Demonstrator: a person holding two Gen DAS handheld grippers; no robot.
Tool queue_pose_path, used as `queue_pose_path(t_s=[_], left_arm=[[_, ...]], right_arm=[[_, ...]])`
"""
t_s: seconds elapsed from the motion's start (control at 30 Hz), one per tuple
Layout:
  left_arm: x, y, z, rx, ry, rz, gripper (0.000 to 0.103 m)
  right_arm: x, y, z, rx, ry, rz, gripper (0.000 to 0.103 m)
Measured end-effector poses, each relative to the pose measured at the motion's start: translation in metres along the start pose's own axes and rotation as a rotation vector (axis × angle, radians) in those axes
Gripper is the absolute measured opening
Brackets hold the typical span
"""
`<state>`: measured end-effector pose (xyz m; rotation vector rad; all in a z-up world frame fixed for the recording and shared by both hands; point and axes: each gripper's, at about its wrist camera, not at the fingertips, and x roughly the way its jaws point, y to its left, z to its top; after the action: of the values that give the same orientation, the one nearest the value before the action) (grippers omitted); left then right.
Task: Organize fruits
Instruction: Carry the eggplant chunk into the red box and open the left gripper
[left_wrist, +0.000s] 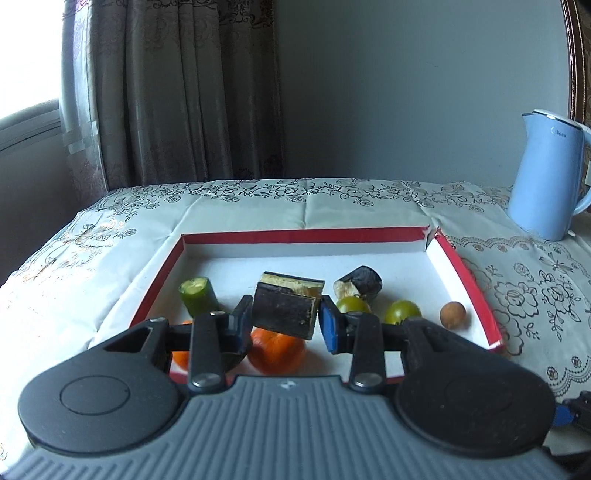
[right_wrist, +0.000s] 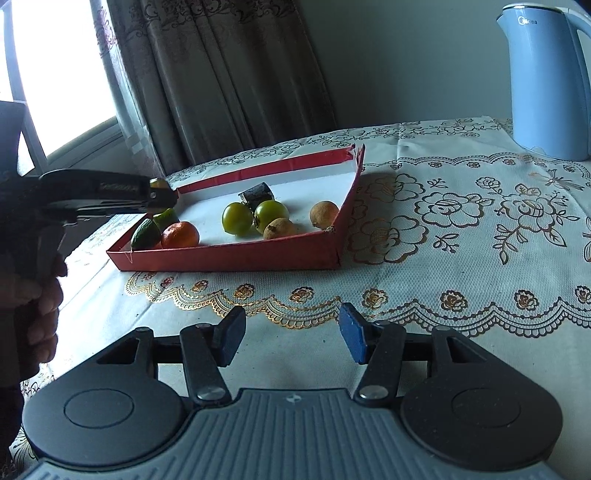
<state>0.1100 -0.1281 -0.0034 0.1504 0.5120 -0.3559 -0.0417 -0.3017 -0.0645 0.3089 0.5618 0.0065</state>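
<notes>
- Left wrist cam: sits behind left gripper (left_wrist: 286, 321), faces fwd and slightly down; close over red tray (left_wrist: 306, 235), above its near edge; wall and curtain (left_wrist: 177, 92) beyond.
- Right wrist cam: behind right gripper (right_wrist: 291, 334), low over tablecloth (right_wrist: 443, 258); tray farther off, up-left.
- Shared by the 2 views: tray, blue kettle (right_wrist: 546, 81), curtain.
</notes>
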Motion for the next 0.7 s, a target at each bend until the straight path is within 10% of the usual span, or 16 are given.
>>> queue_pose_path(t_s=[0.57, 0.7], left_arm=[[0.055, -0.01, 0.002, 0.012, 0.067, 0.025, 0.035], [0.057, -0.009, 0.0, 0.008, 0.066, 0.03, 0.056]], right_arm=[[0.001, 0.001, 0.0, -0.005, 0.005, 0.016, 0.062], [0.001, 0.001, 0.001, -0.008, 0.007, 0.021, 0.064]])
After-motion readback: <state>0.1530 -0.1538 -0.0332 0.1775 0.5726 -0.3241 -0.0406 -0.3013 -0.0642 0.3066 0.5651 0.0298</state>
